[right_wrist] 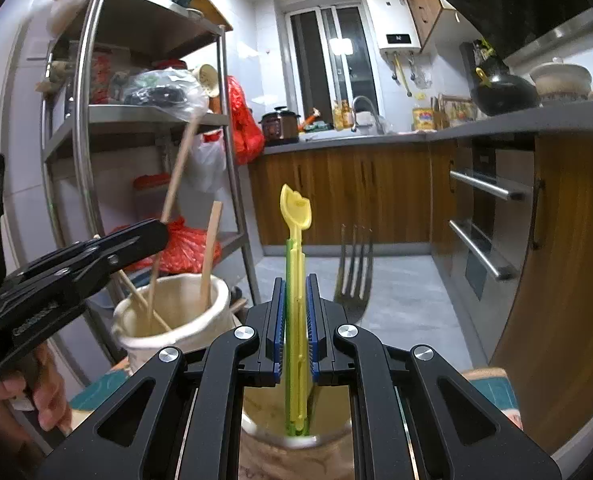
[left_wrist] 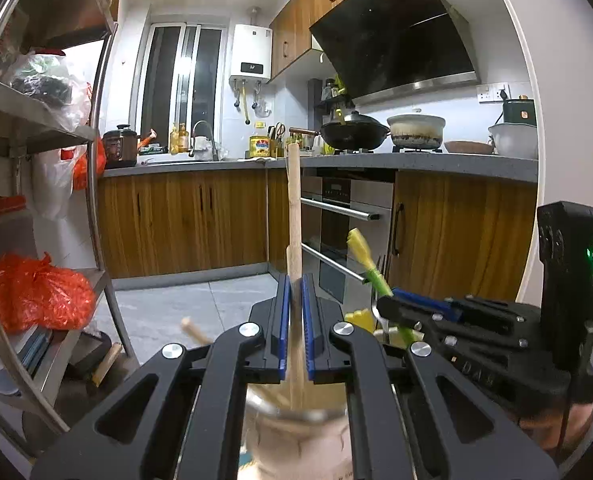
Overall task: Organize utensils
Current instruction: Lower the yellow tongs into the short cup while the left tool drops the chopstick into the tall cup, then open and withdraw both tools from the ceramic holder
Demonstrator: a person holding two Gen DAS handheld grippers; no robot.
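Blue-padded fingers on the left tool point(left_wrist: 295, 300) are clamped on a wooden stick point(left_wrist: 294, 216) that stands nearly upright, long axis vertical, its lower end down in a cream ceramic crock point(right_wrist: 176, 316). The tool itself points level into the kitchen. From the right wrist view that crock holds three wooden sticks, all leaning a bit.

The right tool point(right_wrist: 295, 308) is also level and pinched shut on a yellow-green plastic utensil point(right_wrist: 295, 264), which stands upright with its yellow tulip-shaped end on top and its bottom in a second crock point(right_wrist: 296, 436) right under the tool. One metal fork point(right_wrist: 354, 272) stands just beside it on the right, tines up.

Further back: a steel shelf rack point(right_wrist: 152, 120) with red bags, then the counter point(left_wrist: 376, 160) with a black wok point(left_wrist: 354, 134).
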